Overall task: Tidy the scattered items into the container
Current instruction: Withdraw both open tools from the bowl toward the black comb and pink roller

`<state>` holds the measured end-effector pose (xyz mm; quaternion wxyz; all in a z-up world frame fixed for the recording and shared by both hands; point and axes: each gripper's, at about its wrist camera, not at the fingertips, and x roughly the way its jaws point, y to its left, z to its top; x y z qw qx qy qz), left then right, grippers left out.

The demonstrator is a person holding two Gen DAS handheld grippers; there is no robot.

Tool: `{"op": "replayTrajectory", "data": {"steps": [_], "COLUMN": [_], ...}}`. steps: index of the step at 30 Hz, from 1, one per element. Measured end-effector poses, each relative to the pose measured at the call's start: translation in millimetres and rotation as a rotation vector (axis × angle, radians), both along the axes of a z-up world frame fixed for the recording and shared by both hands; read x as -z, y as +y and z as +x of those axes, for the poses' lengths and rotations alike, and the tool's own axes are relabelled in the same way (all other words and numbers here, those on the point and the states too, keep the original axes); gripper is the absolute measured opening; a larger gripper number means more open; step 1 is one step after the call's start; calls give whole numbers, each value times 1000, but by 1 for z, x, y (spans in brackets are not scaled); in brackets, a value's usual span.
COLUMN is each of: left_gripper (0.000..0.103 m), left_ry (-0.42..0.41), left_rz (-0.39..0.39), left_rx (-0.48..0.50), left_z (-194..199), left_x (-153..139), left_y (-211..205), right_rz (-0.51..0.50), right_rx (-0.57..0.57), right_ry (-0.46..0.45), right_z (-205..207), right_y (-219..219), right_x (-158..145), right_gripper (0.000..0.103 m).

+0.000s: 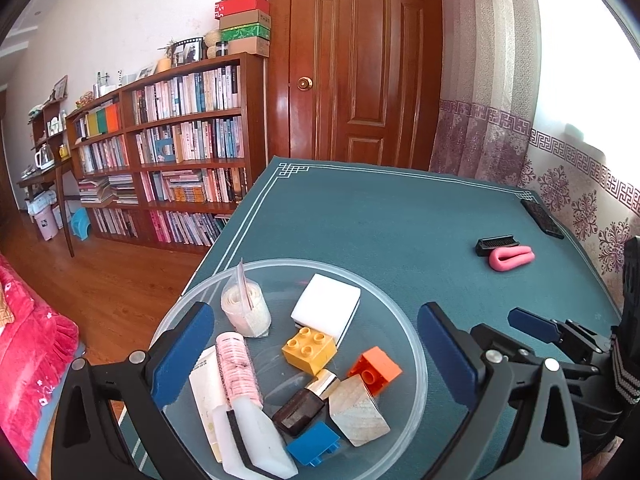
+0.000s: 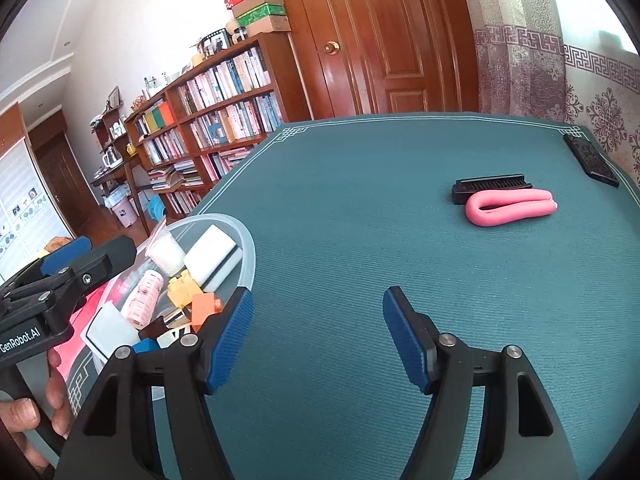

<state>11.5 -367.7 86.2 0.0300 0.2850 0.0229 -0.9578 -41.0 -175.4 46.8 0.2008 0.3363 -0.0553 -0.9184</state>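
Observation:
A clear plastic bowl (image 1: pixel 380 332) sits at the near left of the green mat. It holds several items, among them a white sponge (image 1: pixel 326 304), a yellow brick (image 1: pixel 308 348), an orange brick (image 1: pixel 376 368) and a wooden block (image 1: pixel 356 412). My left gripper (image 1: pixel 316 352) hovers open over the bowl with nothing between its fingers. A pink folded strip (image 2: pixel 508 208) and a black comb (image 2: pixel 492 186) lie together at the far right of the mat. My right gripper (image 2: pixel 318 340) is open and empty above bare mat, well short of them.
A flat black device (image 2: pixel 592 160) lies at the mat's far right corner. The bowl rim (image 2: pixel 248 256) is just left of my right gripper. A hand (image 2: pixel 24 412) holds the left gripper's handle. Bookshelves (image 1: pixel 180 140) and a wooden door (image 1: pixel 360 60) stand beyond the table.

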Motion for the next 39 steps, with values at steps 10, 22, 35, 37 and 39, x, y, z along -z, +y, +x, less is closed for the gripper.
{"op": "replayTrajectory", "data": {"steps": [10, 22, 35, 37, 39], "left_gripper": [102, 102, 102, 102, 102], "left_ry": [-15, -25, -60, -64, -67], "left_rz": [-5, -24, -2, -1, 1], "left_rx": [36, 98, 156, 162, 165], "left_z": [-3, -14, -28, -31, -33], "left_x": [2, 0, 8, 9, 10], "left_y": [23, 60, 93, 95, 97], "right_rz": [55, 81, 66, 34, 6], "right_rx": [70, 162, 256, 262, 269], "right_ry": [-6, -39, -97, -117, -136], "right_z": [-4, -18, -57, -63, -70], "right_y": [35, 80, 124, 131, 135], "right_x": [5, 12, 22, 24, 26], "right_gripper": [80, 80, 80, 80, 80]}}
